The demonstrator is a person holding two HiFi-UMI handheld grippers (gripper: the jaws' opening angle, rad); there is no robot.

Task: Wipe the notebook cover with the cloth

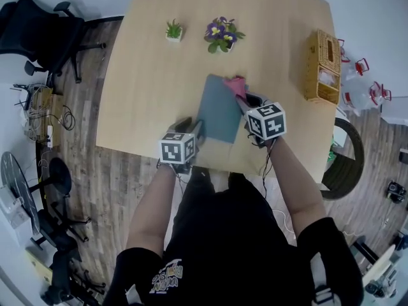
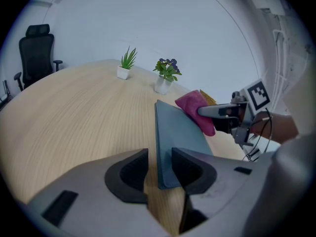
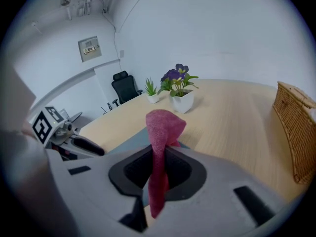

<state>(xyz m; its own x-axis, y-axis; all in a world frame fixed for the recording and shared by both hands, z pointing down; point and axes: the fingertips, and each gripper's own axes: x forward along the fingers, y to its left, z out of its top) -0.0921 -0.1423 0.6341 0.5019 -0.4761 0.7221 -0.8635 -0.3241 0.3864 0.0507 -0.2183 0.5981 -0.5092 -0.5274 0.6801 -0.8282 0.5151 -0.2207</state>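
A teal notebook (image 1: 218,113) lies flat on the wooden table (image 1: 153,88), near its front edge. My left gripper (image 2: 159,164) is open, its jaws straddling the notebook's (image 2: 180,132) near left corner with a gap showing beside the left pad. My right gripper (image 3: 159,169) is shut on a pink cloth (image 3: 163,127) that sticks up and hangs between the jaws. In the head view the cloth (image 1: 236,85) rests over the notebook's far right corner, with the right gripper (image 1: 247,102) just behind it. From the left gripper view the cloth (image 2: 196,110) touches the notebook's right edge.
A small green plant (image 1: 173,30) and a purple-flowered pot plant (image 1: 223,36) stand at the back of the table. A wicker basket (image 1: 322,65) sits at the right edge. Office chairs (image 1: 38,30) stand on the floor to the left.
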